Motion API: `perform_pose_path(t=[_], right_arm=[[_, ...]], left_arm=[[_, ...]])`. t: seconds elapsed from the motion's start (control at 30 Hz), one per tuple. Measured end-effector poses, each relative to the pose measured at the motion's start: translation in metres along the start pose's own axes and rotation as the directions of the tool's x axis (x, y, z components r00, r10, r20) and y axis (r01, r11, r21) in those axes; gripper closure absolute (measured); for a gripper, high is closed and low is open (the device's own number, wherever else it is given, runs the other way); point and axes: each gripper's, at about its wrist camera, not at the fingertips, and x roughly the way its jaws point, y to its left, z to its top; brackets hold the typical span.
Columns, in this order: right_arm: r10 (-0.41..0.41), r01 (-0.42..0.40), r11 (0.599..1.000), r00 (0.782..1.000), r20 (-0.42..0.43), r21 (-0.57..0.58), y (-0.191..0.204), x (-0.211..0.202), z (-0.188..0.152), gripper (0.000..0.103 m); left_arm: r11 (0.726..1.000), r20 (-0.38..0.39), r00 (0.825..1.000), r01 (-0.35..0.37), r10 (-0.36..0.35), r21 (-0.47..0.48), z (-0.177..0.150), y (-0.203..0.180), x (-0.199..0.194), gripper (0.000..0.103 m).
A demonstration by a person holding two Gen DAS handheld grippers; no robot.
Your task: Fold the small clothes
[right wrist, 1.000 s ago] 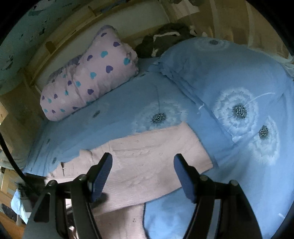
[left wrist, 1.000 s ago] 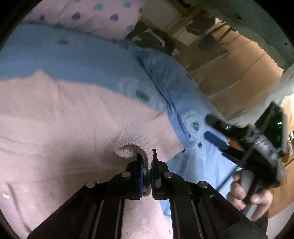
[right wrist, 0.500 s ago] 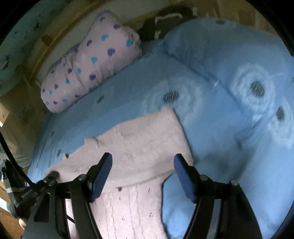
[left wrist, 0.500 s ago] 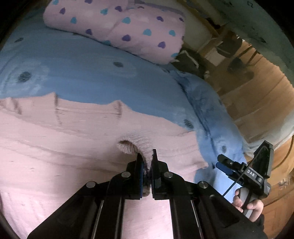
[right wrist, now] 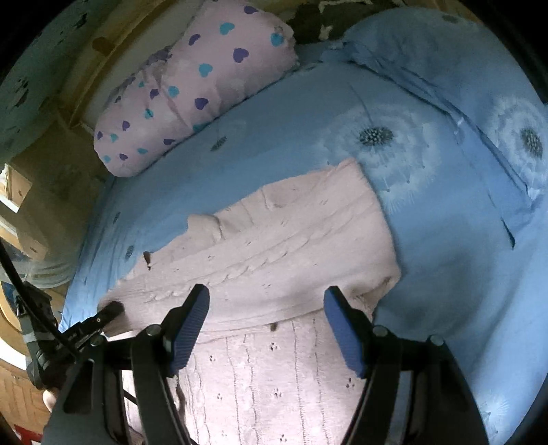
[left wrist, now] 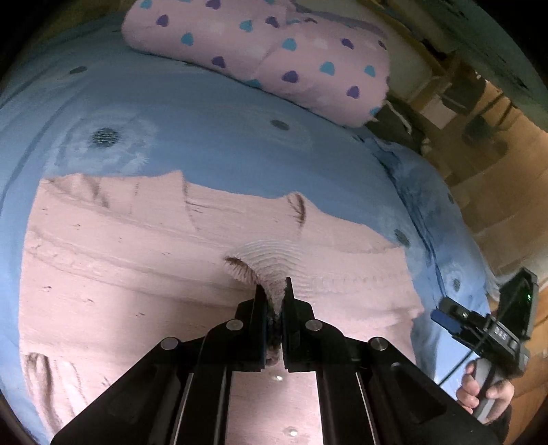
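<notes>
A pale pink knitted sweater lies spread on a blue bedspread. My left gripper is shut on the ribbed cuff of a sleeve and holds it over the sweater's body. In the right wrist view the sweater lies below my right gripper, which is open and empty a little above the knit. The left gripper shows at the left edge of that view, on the sweater. The right gripper shows at the right of the left wrist view, held in a hand.
A pink pillow with blue and purple hearts lies at the head of the bed, also in the right wrist view. A blue dandelion-print pillow lies at the right. Dark clothing sits behind it. Wooden floor lies beyond the bed.
My left gripper has carried the cuff inward over the sweater's body and now looks at it from higher up. My right gripper has moved in over the sweater, still open.
</notes>
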Motion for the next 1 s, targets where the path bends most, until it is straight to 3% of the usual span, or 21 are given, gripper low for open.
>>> perform_pose_path(t=[0.3,0.47,0.57,0.77,0.87,1.0], right_arm=[[0.046,-0.038,0.994,0.996,-0.077,0.104,-0.024,0.016,-0.006,0.030],[0.042,-0.036,0.995,0.997,-0.057,0.092,-0.028,0.013,-0.002,0.030],[0.055,-0.046,0.989,0.997,-0.062,0.143,-0.041,0.010,0.004,0.030],[-0.080,0.101,0.968,0.992,-0.099,0.230,-0.074,0.011,0.011,0.030],[-0.083,0.125,0.942,0.986,-0.147,0.311,-0.094,0.022,0.006,0.030],[-0.098,0.163,0.939,0.971,-0.216,0.305,-0.096,0.038,-0.003,0.030]], left_arm=[[0.994,-0.090,0.990,-0.112,0.112,0.004,0.004,0.015,0.028,0.103],[0.988,-0.118,0.981,-0.153,0.155,0.018,0.000,0.018,0.032,0.103],[0.984,-0.113,0.977,-0.180,0.180,0.013,0.000,0.023,0.030,0.103],[0.980,-0.153,0.971,-0.193,0.183,-0.049,-0.003,0.043,0.032,0.103],[0.978,-0.156,0.969,-0.203,0.194,-0.047,-0.005,0.045,0.033,0.103],[0.969,-0.137,0.962,-0.243,0.236,-0.034,-0.005,0.043,0.030,0.103]])
